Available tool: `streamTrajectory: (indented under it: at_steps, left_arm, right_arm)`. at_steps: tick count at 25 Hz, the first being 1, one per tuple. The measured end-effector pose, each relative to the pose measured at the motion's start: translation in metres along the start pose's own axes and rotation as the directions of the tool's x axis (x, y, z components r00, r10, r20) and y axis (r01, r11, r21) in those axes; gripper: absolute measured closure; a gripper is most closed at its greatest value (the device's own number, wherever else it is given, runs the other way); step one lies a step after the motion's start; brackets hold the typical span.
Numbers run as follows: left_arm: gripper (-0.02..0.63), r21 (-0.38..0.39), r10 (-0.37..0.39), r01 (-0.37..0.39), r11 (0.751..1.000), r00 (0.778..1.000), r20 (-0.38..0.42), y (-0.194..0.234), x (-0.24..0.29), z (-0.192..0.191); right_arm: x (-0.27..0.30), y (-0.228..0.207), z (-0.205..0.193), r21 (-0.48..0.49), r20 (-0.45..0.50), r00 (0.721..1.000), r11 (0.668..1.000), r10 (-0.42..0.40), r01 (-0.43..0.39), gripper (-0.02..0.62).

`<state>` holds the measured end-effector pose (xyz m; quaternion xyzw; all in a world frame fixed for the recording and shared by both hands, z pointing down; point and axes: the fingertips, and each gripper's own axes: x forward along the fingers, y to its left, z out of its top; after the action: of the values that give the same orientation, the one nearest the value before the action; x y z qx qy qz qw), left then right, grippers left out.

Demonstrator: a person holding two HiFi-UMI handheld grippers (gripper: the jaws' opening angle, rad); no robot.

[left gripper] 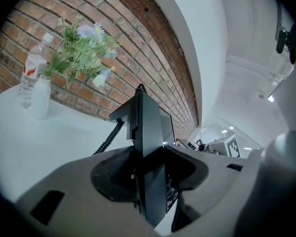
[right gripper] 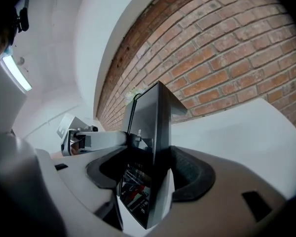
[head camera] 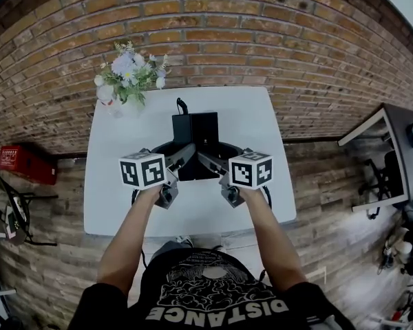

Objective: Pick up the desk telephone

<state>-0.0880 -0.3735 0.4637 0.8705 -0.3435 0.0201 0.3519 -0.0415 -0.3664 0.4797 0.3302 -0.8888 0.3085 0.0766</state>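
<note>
Desk telephone, black, is over the middle of the white surface, pinched from both sides. The left claw clamps its left edge and the right claw its right edge, pads pressed on the casing. It looks lifted clear of the surface, though the angle makes that hard to judge. A coiled cord hangs from its back. Flowers in a white vase and a water bottle stand at the far left corner, well apart from it, by the brick wall.
</note>
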Motion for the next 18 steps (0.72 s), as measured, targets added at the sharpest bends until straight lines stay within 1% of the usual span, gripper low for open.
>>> streamTrajectory:
  at_steps: [10, 18]
  left_arm:
    - [0.417, 0.137, -0.019, 0.001, 0.991, 0.992, 0.128, -0.052, -0.031, 0.05]
    - [0.417, 0.223, -0.047, -0.003, 0.975, 0.975, 0.216, -0.093, -0.058, 0.079]
  right_arm:
    - [-0.029, 0.045, 0.053, -0.132, 0.112, 0.993, 0.991, 0.031, -0.016, 0.327]
    - [-0.054, 0.081, 0.086, -0.237, 0.187, 0.98, 0.971, 0.062, -0.016, 0.327]
